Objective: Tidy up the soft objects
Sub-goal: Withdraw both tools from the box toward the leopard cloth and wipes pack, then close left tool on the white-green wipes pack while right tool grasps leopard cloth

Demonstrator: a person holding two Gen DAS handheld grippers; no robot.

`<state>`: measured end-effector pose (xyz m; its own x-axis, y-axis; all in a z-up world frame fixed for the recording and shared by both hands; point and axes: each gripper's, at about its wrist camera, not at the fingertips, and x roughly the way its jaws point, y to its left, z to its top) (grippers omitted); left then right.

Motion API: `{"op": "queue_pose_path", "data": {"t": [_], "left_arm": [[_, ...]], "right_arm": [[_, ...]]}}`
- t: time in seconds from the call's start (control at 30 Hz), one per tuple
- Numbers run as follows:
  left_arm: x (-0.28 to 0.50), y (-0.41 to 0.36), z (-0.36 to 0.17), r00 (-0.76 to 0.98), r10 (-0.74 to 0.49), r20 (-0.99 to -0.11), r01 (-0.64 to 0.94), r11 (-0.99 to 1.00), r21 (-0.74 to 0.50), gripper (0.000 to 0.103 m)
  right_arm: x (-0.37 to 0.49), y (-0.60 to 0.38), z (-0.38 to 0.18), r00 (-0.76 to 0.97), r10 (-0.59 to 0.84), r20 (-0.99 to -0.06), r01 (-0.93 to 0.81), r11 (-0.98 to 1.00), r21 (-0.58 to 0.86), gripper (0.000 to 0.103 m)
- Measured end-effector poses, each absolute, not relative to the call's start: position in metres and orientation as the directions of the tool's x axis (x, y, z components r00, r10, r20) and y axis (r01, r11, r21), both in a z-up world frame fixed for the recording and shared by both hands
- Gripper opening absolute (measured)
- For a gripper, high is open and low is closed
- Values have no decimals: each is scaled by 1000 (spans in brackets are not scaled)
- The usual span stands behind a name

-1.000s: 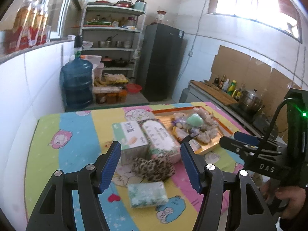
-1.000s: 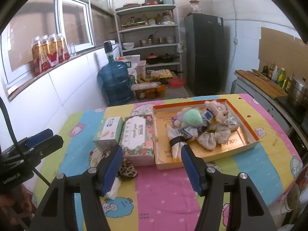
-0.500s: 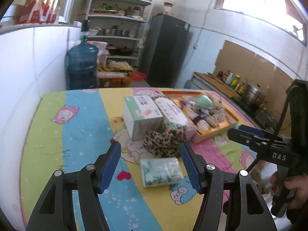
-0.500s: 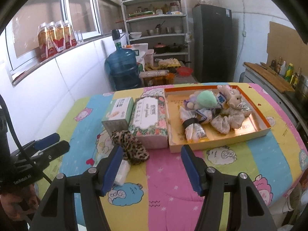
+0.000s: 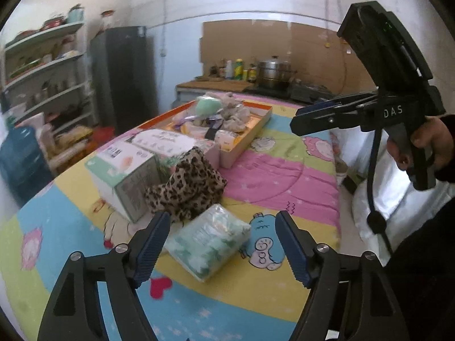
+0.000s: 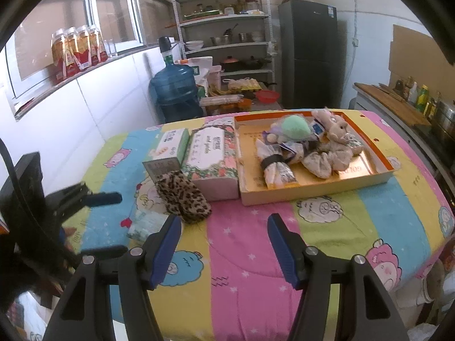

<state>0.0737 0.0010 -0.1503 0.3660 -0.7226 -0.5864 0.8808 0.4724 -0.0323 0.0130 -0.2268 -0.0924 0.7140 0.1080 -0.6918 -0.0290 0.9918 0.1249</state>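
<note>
A soft pack of green-and-white tissues point(image 5: 209, 240) lies on the cartoon-print tablecloth point(image 5: 270, 176). My left gripper point(image 5: 223, 244) hovers just in front of it, its jaws opening wide to either side, pads off the pack. A leopard-print cloth point(image 5: 186, 184) is bunched just behind the pack, against two tissue boxes point(image 5: 125, 170). An orange-rimmed box point(image 6: 381, 156) holds plush toys and soft bundles point(image 6: 301, 145). My right gripper point(image 6: 224, 250) stands open and empty over the cloth's pink stripe, with the leopard-print cloth point(image 6: 183, 196) ahead on its left.
A person's hand point(image 5: 426, 145) holds the right gripper's handle at the table's right edge. Behind the table are a blue water jug point(image 6: 175, 91), a shelf rack point(image 6: 227, 31), a dark fridge point(image 6: 310, 51) and a counter with a pot point(image 5: 274, 75).
My left gripper has rolled, dropped toward the tissue pack and spread its jaws wider. The right gripper has sunk a little closer to the table, jaws unchanged.
</note>
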Motion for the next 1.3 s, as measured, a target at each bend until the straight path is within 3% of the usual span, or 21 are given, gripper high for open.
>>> {"op": "queue_pose_path", "data": {"t": [0.4, 0.77, 0.83, 1.07, 1.3], "left_arm": [[105, -28, -182, 198, -680, -706, 966, 256, 25, 78], [118, -40, -204, 99, -630, -770, 981, 190, -29, 78], [116, -40, -206, 109, -618, -778, 980, 200, -21, 78], [121, -30, -201, 178, -627, -759, 914, 392, -109, 58], [91, -9, -190, 287, -627, -724, 863, 498, -89, 57]], "right_arm": [[17, -250, -100, 687, 53, -725, 37, 994, 107, 63], [37, -248, -107, 655, 50, -754, 30, 995, 93, 63], [41, -246, -108, 649, 58, -758, 21, 995, 95, 63], [51, -233, -113, 635, 94, -767, -24, 995, 101, 63], [57, -226, -123, 613, 147, -776, -50, 988, 148, 63]]}}
